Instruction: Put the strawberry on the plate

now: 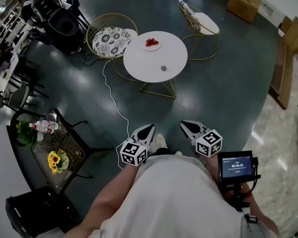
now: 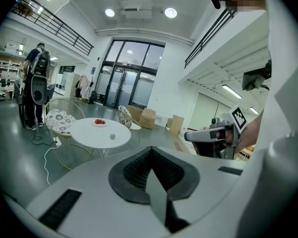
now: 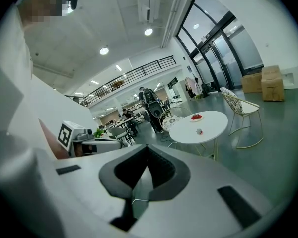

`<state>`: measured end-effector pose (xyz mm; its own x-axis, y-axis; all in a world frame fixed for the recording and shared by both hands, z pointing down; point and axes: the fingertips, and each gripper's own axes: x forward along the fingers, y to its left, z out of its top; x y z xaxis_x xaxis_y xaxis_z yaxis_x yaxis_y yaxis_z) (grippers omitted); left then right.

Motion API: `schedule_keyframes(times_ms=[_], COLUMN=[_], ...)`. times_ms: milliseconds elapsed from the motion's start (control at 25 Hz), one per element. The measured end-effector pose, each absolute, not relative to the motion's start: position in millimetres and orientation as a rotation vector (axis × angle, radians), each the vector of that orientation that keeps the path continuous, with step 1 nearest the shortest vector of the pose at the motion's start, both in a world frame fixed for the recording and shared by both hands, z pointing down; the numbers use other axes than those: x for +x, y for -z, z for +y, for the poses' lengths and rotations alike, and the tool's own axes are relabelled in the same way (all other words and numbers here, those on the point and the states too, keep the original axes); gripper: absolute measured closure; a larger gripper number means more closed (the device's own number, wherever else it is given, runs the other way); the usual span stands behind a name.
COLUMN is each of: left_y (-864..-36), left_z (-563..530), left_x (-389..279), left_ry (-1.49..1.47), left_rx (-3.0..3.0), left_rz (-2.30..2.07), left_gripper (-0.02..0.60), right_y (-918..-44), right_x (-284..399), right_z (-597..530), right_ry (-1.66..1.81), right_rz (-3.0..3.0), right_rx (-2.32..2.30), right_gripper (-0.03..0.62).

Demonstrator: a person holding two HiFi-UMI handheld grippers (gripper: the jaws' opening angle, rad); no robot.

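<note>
A round white table point(image 1: 144, 63) stands well ahead of me on the dark floor. Near its far edge a small plate point(image 1: 152, 44) carries red strawberries. A small pale piece point(image 1: 163, 68) lies alone nearer the table's middle, too small to identify. My left gripper point(image 1: 148, 128) and right gripper point(image 1: 185, 125) are held close to my body, far from the table, both shut and empty. The left gripper view shows the table point(image 2: 89, 133), the plate point(image 2: 100, 122) and the right gripper point(image 2: 208, 135). The right gripper view shows the table point(image 3: 208, 125), the plate point(image 3: 196, 117) and the pale piece point(image 3: 199, 131).
A wire chair with a patterned cushion point(image 1: 111, 39) and a white-seated chair point(image 1: 201, 21) flank the table. A white cable point(image 1: 116, 105) trails across the floor. A black side table with sunflowers point(image 1: 57, 155) stands at my left, and cardboard boxes point(image 1: 244, 1) at the back right.
</note>
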<state>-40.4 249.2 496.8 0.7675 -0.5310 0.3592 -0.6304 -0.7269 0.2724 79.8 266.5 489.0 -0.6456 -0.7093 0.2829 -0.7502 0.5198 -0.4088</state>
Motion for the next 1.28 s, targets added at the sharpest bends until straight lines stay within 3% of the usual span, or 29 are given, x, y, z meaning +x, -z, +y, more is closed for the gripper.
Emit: schedule_keyframes(times_ms=[1280], left_y=[-491], left_z=[91], left_x=[-77], left_ry=[-0.339], left_rx=[2.622], left_rz=[-0.817], left_gripper=[0.575], right_y=[-491], right_x=[53], right_z=[105], right_ry=[-0.772], right_rz=[-2.533], right_rx=[1.421], right_gripper=[0.586])
